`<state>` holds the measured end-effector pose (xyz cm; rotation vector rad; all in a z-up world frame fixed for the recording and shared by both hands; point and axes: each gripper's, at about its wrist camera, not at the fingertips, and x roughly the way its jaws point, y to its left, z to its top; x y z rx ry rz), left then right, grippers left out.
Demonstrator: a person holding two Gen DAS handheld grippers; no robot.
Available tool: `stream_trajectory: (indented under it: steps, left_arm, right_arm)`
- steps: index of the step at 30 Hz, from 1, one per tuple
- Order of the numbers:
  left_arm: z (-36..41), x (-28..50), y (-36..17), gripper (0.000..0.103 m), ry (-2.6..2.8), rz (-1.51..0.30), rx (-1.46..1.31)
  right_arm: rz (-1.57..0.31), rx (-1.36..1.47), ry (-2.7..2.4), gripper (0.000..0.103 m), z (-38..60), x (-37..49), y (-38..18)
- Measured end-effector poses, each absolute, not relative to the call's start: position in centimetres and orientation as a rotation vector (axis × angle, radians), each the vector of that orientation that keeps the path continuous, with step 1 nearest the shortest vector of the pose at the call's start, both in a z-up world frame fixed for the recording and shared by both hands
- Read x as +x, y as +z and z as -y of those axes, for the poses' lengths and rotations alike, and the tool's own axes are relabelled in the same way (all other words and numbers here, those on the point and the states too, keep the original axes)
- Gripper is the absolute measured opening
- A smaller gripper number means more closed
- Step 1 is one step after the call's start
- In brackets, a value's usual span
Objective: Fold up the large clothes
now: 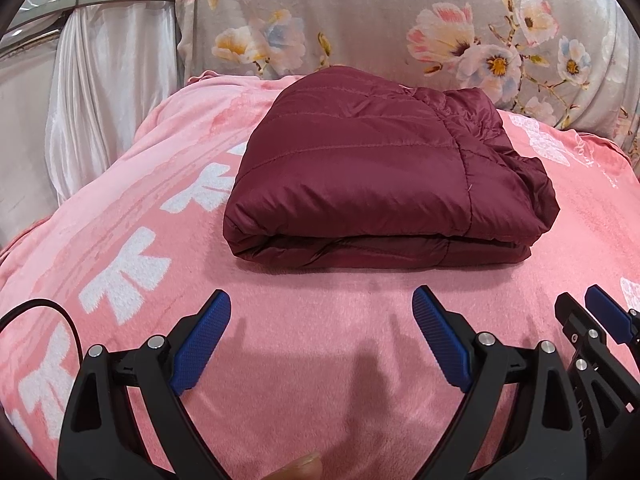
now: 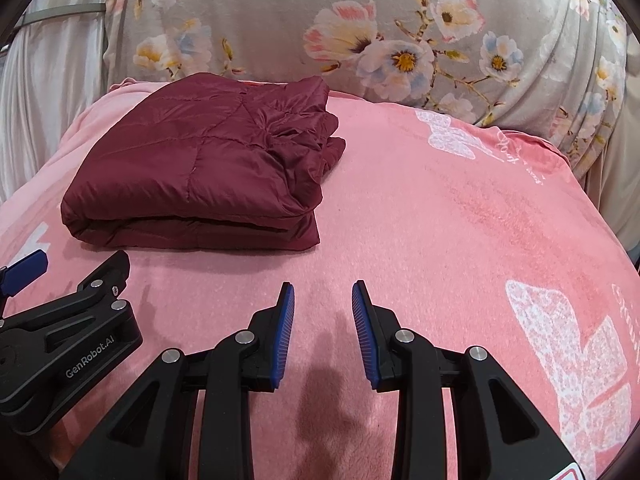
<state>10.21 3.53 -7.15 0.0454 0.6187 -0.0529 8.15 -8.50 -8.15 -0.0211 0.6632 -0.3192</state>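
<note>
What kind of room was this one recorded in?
Probably a bedroom: the folded maroon jacket lies on a pink fleece blanket, with floral bedding bunched behind it and a tied-back white curtain to the left.

Bedroom in a home. Work surface is a bed, covered with a plush pink blanket printed with white bow and butterfly shapes and some script lettering near the far right edge. Behind it, a bulky rolled or heaped quilt in grey fleece with large pink, white and blue flowers sits up against the head of the bed. At far left, a glossy white satin curtain hangs gathered and cinched by a band, daylight showing behind it. A folded maroon quilted jacket lies on the blanket. Soft furnishings everywhere; bedding patterns domestic, nothing commercial or industrial in sight.
</note>
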Motion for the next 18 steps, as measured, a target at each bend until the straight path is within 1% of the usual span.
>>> stream_trajectory:
  steps: [18]
  left_arm:
    - [-3.64, 10.25, -7.13, 0.090, -0.055, -0.619, 0.046]
  right_arm:
    - [-0.658, -0.023, -0.321, 0.031, 8.58, 8.05, -8.02]
